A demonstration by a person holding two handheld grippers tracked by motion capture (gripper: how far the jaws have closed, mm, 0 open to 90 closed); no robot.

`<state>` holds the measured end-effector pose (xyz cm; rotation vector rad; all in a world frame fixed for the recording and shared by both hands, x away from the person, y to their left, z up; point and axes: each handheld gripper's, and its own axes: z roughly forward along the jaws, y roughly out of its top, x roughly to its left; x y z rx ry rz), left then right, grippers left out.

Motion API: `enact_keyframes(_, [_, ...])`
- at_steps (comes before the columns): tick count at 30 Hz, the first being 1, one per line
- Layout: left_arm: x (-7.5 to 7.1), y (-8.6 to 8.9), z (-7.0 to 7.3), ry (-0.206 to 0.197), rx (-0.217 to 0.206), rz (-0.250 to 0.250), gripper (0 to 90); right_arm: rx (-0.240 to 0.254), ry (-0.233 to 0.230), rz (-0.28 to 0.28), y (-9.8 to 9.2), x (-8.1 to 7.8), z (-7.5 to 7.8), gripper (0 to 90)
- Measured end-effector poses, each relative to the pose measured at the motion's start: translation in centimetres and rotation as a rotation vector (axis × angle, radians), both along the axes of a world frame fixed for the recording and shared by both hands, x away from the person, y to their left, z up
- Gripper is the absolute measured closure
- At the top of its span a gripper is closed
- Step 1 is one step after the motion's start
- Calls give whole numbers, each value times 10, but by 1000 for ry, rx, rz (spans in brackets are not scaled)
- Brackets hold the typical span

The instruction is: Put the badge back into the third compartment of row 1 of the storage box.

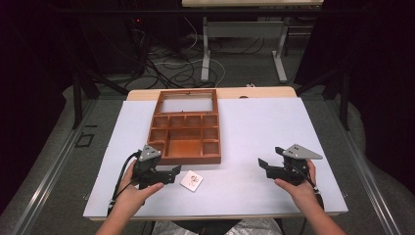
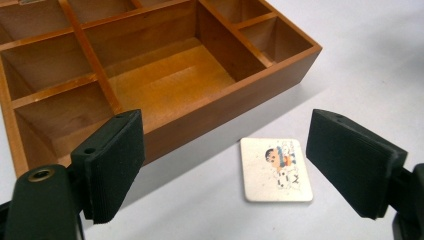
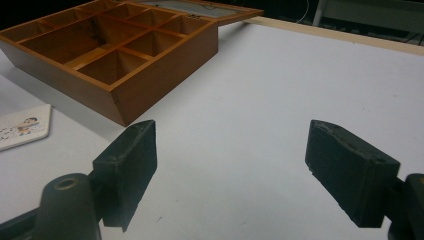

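Observation:
A brown wooden box (image 1: pixel 186 134) with several compartments lies open on the white table, its glass lid (image 1: pixel 188 102) folded back. In front of it lies a small white square coaster (image 1: pixel 192 180) with a cartoon figure. My left gripper (image 1: pixel 173 174) is open just left of the coaster; in the left gripper view the coaster (image 2: pixel 276 170) lies flat between the jaws, close to the box's front wall (image 2: pixel 220 107). My right gripper (image 1: pixel 263 166) is open over bare table at the right, with the box (image 3: pixel 115 55) and coaster (image 3: pixel 24 126) off to its left.
The white table surface (image 1: pixel 264 127) has a wooden strip along its far edge. Beyond it are table legs and tangled cables (image 1: pixel 171 68) on the floor. Bare table lies between the two grippers and right of the box.

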<state>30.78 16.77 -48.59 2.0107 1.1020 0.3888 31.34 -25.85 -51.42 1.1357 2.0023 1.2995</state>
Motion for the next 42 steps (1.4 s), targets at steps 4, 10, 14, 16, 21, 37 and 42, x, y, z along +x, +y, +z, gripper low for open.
enact_keyframes(4, [2,-4,3,12,-1,-5,163,-12,17,7,0,0,1,203])
enact_keyframes(10, [5,-13,4,30,-4,-3,161,4,2,-2,-1,0,0,202])
enact_keyframes(14, [7,-17,4,42,12,-15,160,0,5,-1,-1,0,0,202])
enact_keyframes(16, [8,-19,4,29,30,-19,160,2,3,0,0,0,0,202])
enact_keyframes(21, [11,-24,3,34,27,-26,160,1,3,3,0,1,-1,202])
enact_keyframes(37, [18,-43,0,185,42,-59,184,8,12,-3,-1,2,-2,202])
enact_keyframes(42, [20,-48,-5,206,55,-56,184,14,26,-1,-2,2,-2,202])
